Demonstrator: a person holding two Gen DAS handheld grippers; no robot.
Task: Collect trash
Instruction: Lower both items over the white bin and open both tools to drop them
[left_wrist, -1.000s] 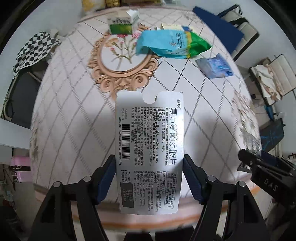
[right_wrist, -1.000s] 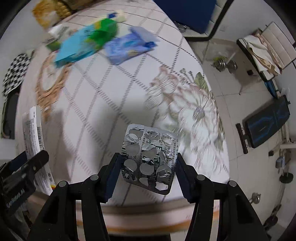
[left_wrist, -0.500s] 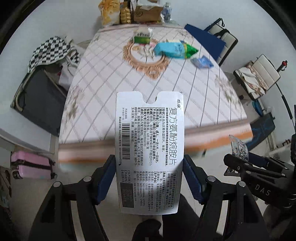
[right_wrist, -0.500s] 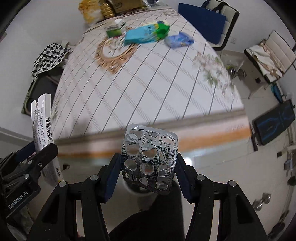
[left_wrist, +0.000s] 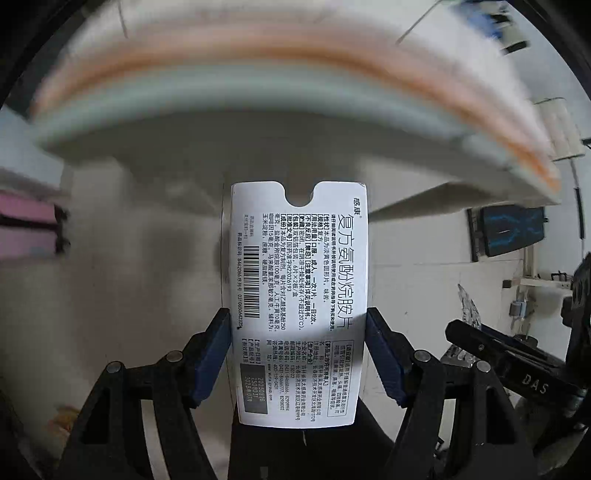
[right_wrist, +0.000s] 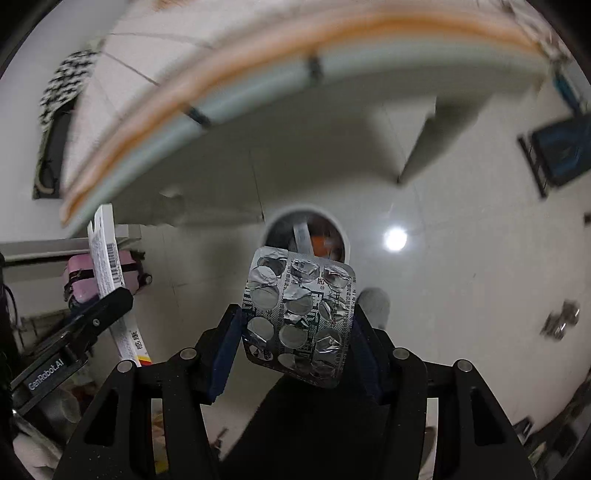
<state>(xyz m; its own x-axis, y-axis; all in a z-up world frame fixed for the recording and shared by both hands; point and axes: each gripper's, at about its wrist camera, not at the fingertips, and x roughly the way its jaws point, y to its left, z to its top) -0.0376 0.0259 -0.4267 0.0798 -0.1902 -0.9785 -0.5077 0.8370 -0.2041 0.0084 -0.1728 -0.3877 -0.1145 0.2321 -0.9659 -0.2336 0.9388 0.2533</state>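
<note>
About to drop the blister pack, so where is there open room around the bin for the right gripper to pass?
Bare tile lies right of the white bin, around the light glare. The left is crowded: the medicine box in the left gripper, then the pink suitcase. The table edge overhangs beyond. The blister pack hides the bin's near rim.

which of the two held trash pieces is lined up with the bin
The foil blister pack in the right gripper: the bin sits just beyond it. The medicine box doesn't.
</note>
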